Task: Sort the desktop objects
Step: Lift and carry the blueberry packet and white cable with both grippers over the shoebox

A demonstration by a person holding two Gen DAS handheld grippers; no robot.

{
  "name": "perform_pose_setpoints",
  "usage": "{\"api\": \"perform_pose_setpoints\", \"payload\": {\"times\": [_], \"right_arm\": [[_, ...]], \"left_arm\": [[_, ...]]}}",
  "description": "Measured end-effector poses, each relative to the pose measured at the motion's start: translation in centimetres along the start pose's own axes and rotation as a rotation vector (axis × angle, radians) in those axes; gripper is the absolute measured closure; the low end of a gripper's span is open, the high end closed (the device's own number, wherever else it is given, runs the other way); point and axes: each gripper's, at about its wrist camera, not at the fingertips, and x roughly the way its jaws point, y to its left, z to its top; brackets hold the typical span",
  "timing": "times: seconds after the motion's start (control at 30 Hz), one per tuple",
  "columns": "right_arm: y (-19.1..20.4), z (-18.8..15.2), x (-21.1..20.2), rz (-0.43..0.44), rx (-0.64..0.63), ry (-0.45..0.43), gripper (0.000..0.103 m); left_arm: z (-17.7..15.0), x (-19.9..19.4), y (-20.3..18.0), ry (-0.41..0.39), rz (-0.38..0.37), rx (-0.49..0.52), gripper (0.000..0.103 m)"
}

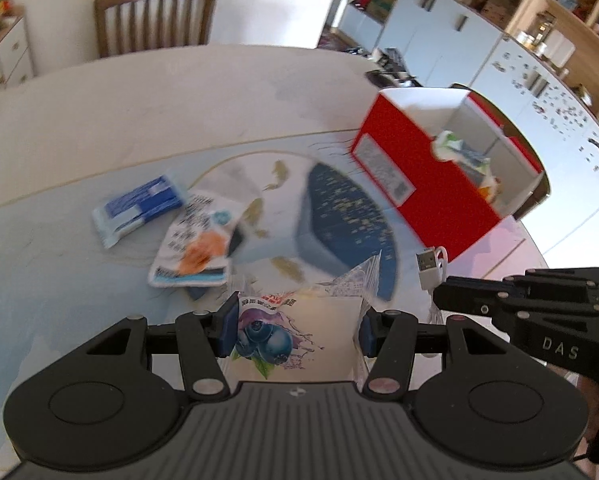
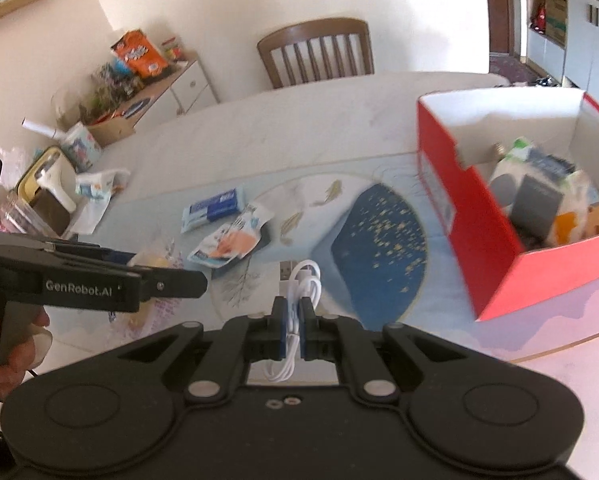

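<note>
Carrying light, crinkly goods, the left gripper (image 1: pixel 297 322) pinches a blueberry snack packet (image 1: pixel 295 340) across its soft middle while the right gripper (image 2: pixel 293 330) clamps shut on a floppy white cable (image 2: pixel 305 284), red box (image 2: pixel 471 216) at two o'clock.

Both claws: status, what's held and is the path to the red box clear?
Left claw shut on blueberry packet. Right claw shut on white USB cable. Red box open, partly filled. Nothing seen blocking it.

Black left gripper (image 1: pixel 295 322) with blue pads, silver screws
</note>
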Motion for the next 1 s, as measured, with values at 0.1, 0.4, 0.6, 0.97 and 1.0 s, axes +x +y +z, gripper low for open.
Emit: {"api": "perform_pose_setpoints", "payload": {"times": [0.1,0.4,0.6,0.97,1.0], "right_arm": [[-1.0,0.4,-1.2,-0.011,0.007,-0.023,0.098],[-4.8,2.1,-4.7,-0.046,0.035,-0.1,0.098],[-7.7,3.1,-6.3,-0.074,0.045,-0.129,0.098],[-13.0,4.7,-8.1,-0.118,0.042,-0.171,0.098],[-13.5,4.8,-8.2,-0.122,0.044,-0.173,0.098]], "left_arm": [[0.7,-0.1,-1.7,-0.013,-0.012,0.041,0.049],[3.1,0.0,-7.2,-0.049,-0.054,0.173,0.049],[4.8,0.5,-11.0,-0.064,-0.076,0.245,0.049],[7.7,1.9,-16.7,-0.098,-0.095,0.337,0.049],[7.9,2.1,-17.2,-0.099,-0.097,0.343,0.049]]}}
